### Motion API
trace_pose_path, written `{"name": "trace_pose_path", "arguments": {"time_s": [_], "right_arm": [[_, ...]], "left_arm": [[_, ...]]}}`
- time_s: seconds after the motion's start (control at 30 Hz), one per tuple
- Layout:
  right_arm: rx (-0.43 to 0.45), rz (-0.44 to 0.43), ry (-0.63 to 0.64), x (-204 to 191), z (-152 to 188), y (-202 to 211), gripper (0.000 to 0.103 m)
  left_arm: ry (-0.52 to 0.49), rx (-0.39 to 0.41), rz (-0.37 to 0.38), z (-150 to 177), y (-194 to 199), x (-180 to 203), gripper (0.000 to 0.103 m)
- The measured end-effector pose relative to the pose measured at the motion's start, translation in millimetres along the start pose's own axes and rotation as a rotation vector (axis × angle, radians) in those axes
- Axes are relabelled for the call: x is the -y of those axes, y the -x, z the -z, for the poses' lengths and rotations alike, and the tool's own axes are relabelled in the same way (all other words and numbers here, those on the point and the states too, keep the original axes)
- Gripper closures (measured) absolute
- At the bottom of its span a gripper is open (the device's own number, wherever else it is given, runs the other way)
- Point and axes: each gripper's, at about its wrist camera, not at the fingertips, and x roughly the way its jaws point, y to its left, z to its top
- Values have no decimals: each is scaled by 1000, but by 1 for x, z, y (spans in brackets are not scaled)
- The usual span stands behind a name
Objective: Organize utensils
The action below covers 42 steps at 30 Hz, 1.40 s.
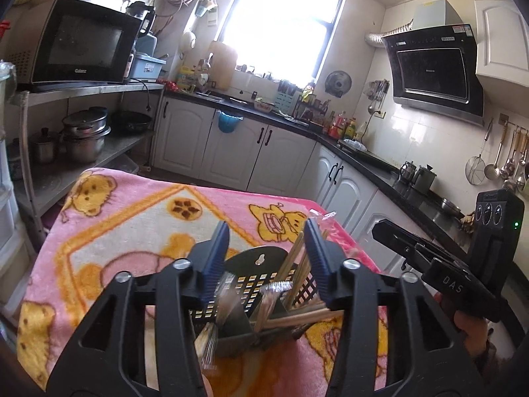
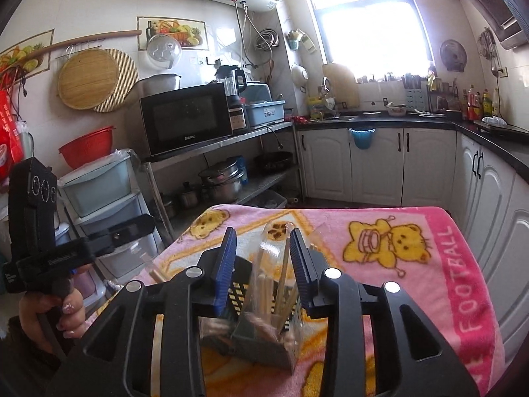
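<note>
Left wrist view: left claw (image 1: 267, 258) parted, pads gripping nothing, poised over the perforated metal utensil holder (image 1: 254, 301) standing on the pink blanket-covered desk (image 1: 132, 225), wooden chopsticks (image 1: 291, 261) leaning in its right compartment just beside the right pad, clear-wrapped utensils (image 1: 228, 301) blurred in its left one, right claw's body (image 1: 439, 264) off to the right in a hand (image 1: 469, 334). Right wrist view: right claw (image 2: 263, 261) likewise parted and closed on nothing, above the same holder, chopsticks and clear wrapping (image 2: 271, 258) rising between the pads; contact unclear.
</note>
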Motion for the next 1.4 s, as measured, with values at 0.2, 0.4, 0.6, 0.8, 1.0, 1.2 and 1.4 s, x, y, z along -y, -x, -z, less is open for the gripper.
{"name": "trace_pose_path", "arguments": {"time_s": [0.2, 0.4, 0.6, 0.8, 1.0, 1.2, 1.4], "right_arm": [[7, -1, 4, -7, 7, 23, 56], [7, 5, 36, -20, 24, 48, 36], [-13, 36, 61, -27, 46, 60, 23], [-61, 54, 71, -28, 73, 62, 18], [-77, 76, 80, -29, 95, 62, 8], [-78, 103, 87, -27, 118, 59, 7], [-6, 114, 82, -26, 136, 67, 7]], "left_arm": [[16, 19, -11, 6, 28, 2, 29], [18, -3, -45, 23, 47, 9, 11], [-3, -49, -99, 48, 53, 18, 11], [-18, -97, -141, 74, 48, 25, 11], [-22, -128, -192, 101, 40, 23, 11], [-39, -113, -239, 122, 36, 23, 11], [-40, -87, -261, 138, 34, 23, 11]]}}
